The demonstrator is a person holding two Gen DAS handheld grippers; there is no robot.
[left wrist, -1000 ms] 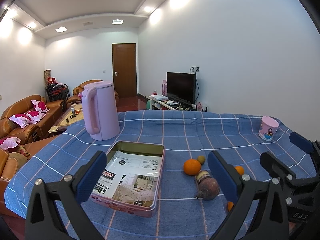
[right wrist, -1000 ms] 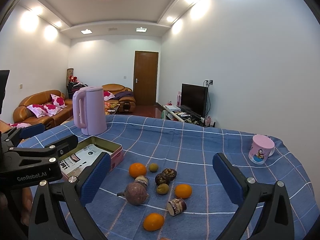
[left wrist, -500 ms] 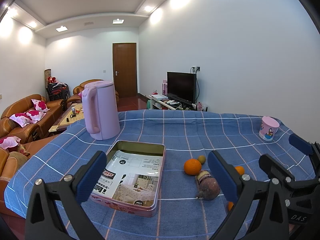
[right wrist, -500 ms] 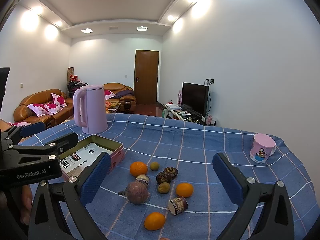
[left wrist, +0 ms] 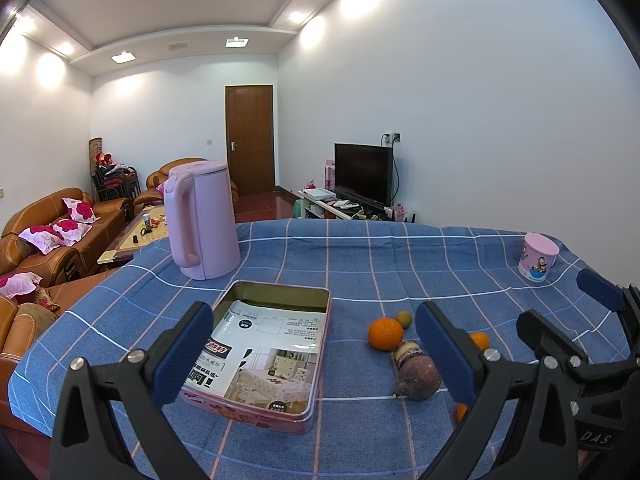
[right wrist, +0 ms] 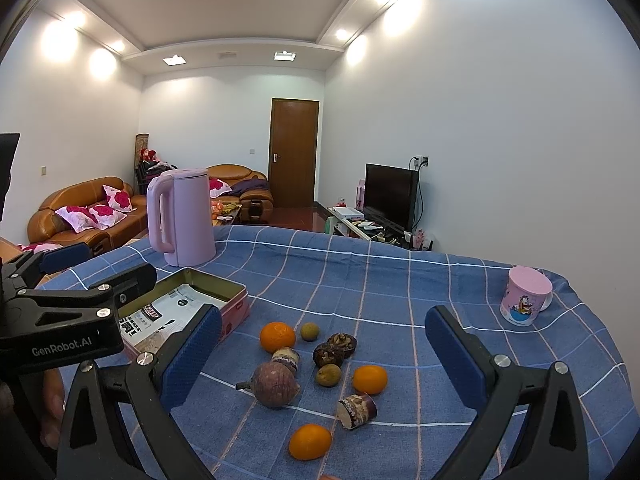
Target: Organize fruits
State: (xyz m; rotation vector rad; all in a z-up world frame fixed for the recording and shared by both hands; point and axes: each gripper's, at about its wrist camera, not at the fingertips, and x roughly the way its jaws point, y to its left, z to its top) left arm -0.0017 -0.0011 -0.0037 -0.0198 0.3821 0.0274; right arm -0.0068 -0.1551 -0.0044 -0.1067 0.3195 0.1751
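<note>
A cluster of fruit lies on the blue checked tablecloth: three oranges (right wrist: 277,336), (right wrist: 369,379), (right wrist: 310,441), two small green fruits (right wrist: 309,331), a round purple fruit (right wrist: 275,384), dark fruits (right wrist: 334,350) and cut pieces (right wrist: 356,410). An open pink tin box (left wrist: 264,354) with a printed sheet inside sits left of them. My left gripper (left wrist: 314,354) is open and empty above the tin's near right side. My right gripper (right wrist: 322,364) is open and empty, held above the fruit. The left view shows one orange (left wrist: 385,333) and the purple fruit (left wrist: 418,374).
A tall pink kettle (left wrist: 200,220) stands behind the tin. A pink cartoon mug (right wrist: 526,296) stands at the far right of the table. The table's far edge drops to a living room with sofas (left wrist: 48,232) and a TV (left wrist: 362,174).
Both views have shifted very slightly; the fruit, tin and both open grippers stay where they were.
</note>
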